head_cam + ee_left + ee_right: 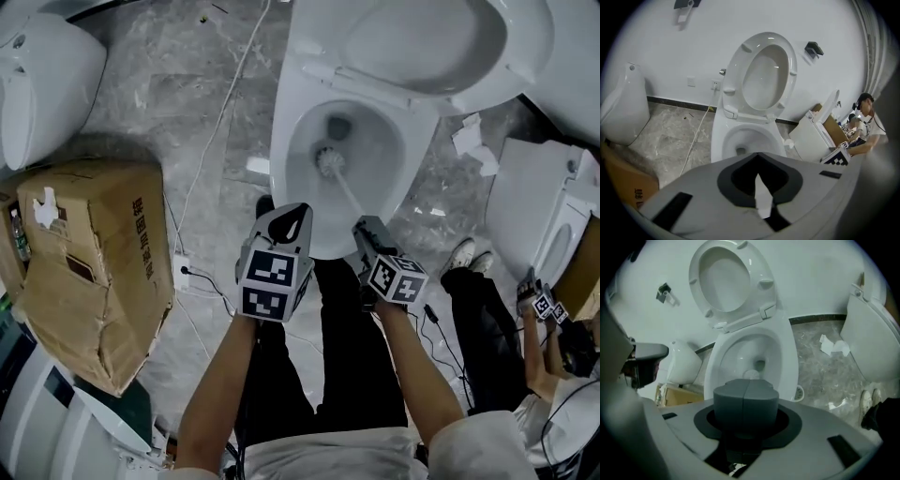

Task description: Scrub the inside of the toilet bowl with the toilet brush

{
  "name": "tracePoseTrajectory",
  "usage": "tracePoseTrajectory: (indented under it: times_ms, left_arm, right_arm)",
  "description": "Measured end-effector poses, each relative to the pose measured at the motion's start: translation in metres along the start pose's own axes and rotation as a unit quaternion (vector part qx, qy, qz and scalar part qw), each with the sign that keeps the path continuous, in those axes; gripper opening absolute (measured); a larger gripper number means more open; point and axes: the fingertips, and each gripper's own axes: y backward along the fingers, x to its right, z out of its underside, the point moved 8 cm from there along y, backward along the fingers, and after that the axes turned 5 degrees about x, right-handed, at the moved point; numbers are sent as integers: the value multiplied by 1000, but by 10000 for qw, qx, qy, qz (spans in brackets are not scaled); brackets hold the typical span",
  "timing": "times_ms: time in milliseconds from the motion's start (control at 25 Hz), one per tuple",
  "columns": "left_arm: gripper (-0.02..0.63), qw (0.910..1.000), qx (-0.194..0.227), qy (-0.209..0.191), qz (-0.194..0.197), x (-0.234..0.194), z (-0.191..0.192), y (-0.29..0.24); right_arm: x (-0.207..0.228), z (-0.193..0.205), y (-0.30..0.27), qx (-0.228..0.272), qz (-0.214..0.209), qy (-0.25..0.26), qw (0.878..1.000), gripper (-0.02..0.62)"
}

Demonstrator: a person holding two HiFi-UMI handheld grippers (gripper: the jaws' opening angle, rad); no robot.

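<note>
**Head view:** The toilet bowl (281,141) is seen from above, with its seat and lid (422,47) raised. The toilet brush (342,183) is held by its handle in the right claw (373,232), and its bristle head is already down near the drain. Scrubbing is judged to be barely begun, with the walls and the area under the rim still to be covered. The left claw (286,223) hangs just beside the near rim. A cardboard box (94,253) stands to the left, and a second person (487,309) to the right.

**Left gripper view:** The jaws are drawn almost together, with only a thin sliver of gap, and nothing is held. The open bowl (719,140) lies ahead, unobstructed.

**Right gripper view:** The jaws are closed around the thick grey handle end (745,404). The white brush head (751,374) is seen beyond it, inside the bowl. There is room to sweep sideways, but the near rim limits how far the handle can be tilted.
</note>
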Motion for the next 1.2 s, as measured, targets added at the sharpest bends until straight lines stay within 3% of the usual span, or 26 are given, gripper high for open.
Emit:
tracePoseTrajectory:
  times_ms: [480,800,960,1080,1200]
  left_arm:
    - [26,9996,-40,190,-199,-6,15,-2]
    - [26,9986,4,383,-363,-12,21,-2]
    - [26,9985,4,420,-337,-8,24,-4]
    - [26,9985,-43,424,-349,-5,27,-5]
    - [26,9991,-31,130,-414,-1,23,-5]
  right_arm:
    - [-27,-36,-20,-168,-597,324,9976,192]
    - [-35,-49,-31,-11,-597,-57,9982,190]
    - [-38,-55,-39,119,-653,-1077,9920,190]
    - [-39,-61,-44,293,-721,-2116,9742,190]
    - [-33,-67,-46,479,-766,-2850,9543,184]
